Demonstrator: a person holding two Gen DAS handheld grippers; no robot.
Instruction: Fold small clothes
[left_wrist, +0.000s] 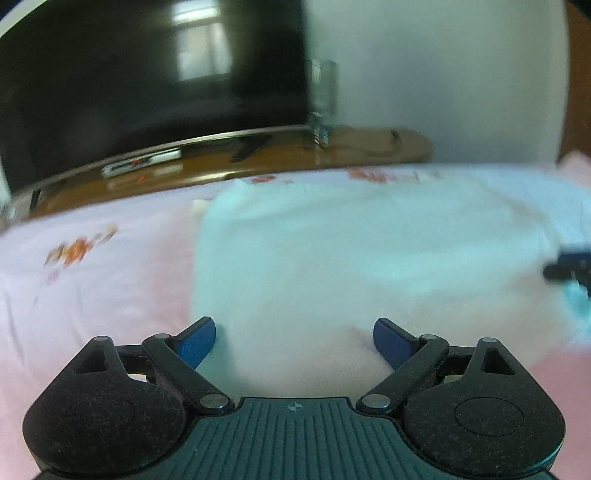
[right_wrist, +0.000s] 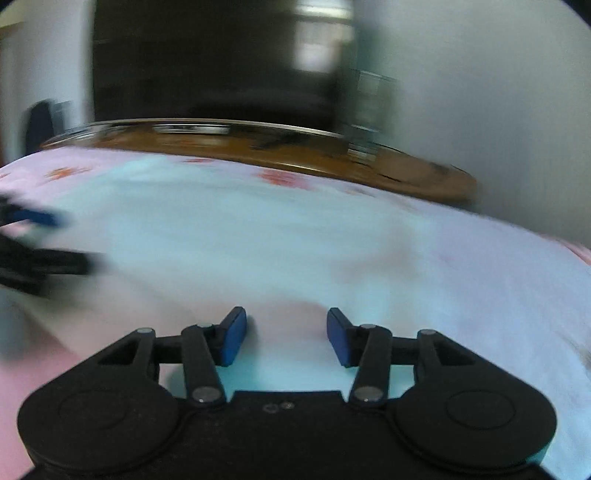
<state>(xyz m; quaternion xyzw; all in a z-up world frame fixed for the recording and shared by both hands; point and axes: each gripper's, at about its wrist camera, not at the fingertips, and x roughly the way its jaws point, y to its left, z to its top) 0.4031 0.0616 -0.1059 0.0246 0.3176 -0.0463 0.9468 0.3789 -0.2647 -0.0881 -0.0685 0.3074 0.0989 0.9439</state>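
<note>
A pale blue garment (left_wrist: 369, 251) lies spread on the pink floral bedsheet (left_wrist: 92, 277) (all blurred). The left gripper (left_wrist: 294, 341) at its near edge gapes wide, empty; the right gripper (right_wrist: 287, 336) alongside stands parted, gripping nothing.

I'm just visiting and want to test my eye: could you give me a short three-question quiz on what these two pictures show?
1. True or false: the left tongs are clamped on the pale blue garment.
2. What does the garment lie on? A) bare wooden floor B) pink flowered sheet C) glass table
3. What dark object stands behind the bed, on the wooden stand?

Key: 1. False, both the left and the right tongs stand open, holding nothing. 2. B. 3. A television.
</note>
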